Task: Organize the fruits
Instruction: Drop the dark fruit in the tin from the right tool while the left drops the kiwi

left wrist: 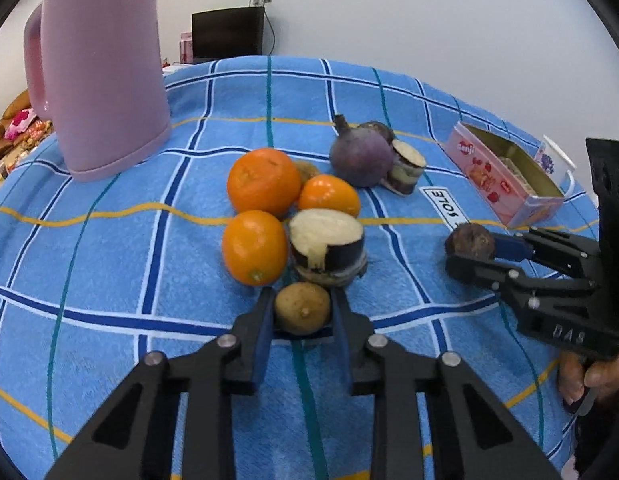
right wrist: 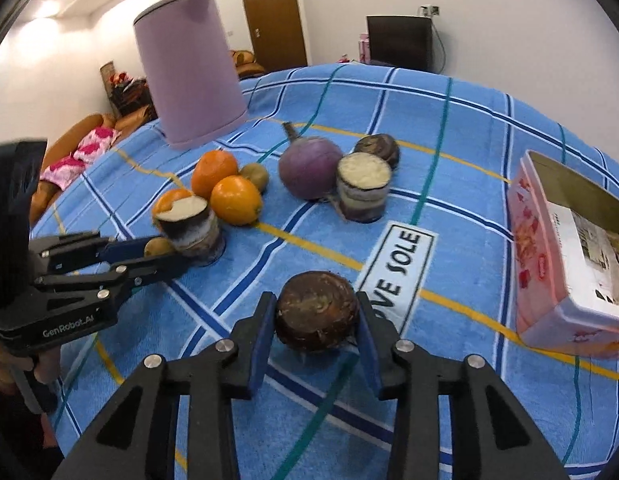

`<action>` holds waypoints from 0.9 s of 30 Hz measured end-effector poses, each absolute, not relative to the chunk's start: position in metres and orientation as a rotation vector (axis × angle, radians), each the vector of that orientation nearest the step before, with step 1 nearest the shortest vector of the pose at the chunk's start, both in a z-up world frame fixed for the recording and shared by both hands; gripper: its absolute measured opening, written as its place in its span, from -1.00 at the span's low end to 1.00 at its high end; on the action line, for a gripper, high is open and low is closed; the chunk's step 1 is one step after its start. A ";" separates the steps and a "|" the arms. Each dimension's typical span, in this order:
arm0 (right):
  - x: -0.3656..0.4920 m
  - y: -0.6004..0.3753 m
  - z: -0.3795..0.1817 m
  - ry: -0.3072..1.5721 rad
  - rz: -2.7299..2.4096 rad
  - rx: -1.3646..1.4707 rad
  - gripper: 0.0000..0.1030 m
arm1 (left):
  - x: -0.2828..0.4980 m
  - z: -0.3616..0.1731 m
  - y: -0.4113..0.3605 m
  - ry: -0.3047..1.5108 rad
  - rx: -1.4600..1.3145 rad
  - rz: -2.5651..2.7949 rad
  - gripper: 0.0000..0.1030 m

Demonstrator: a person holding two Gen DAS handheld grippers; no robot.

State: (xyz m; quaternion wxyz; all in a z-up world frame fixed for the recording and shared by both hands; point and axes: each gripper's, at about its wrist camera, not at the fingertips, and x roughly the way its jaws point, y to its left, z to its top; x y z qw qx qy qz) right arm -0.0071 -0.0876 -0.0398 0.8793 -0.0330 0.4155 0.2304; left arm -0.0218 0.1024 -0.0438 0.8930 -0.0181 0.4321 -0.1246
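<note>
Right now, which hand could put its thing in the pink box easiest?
Probably the right gripper: it is shut on the dark brown fruit, and the open pink box sits close on its side.

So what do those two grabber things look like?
Both are black plastic. The left gripper and right gripper each have two fingers with blue pads and silver bolts. The left says "GenRobot.AI" in white on its side; the right shows raised letters "DAS".

3 oranges [left wrist: 263, 187], 2 kiwis [left wrist: 302, 308], 2 eggplant pcs [left wrist: 327, 242], 1 turnip [left wrist: 361, 156].
</note>
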 end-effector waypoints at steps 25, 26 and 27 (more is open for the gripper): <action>-0.009 -0.194 0.027 0.542 0.200 0.061 -0.21 | -0.011 0.032 -0.002 0.634 0.022 -0.373 -0.44; -0.007 -0.202 0.027 0.540 0.180 0.066 -0.21 | -0.009 0.032 -0.010 0.630 0.024 -0.383 -0.44; -0.006 -0.207 0.027 0.540 0.163 0.068 -0.21 | -0.007 0.031 -0.017 0.629 0.028 -0.390 -0.44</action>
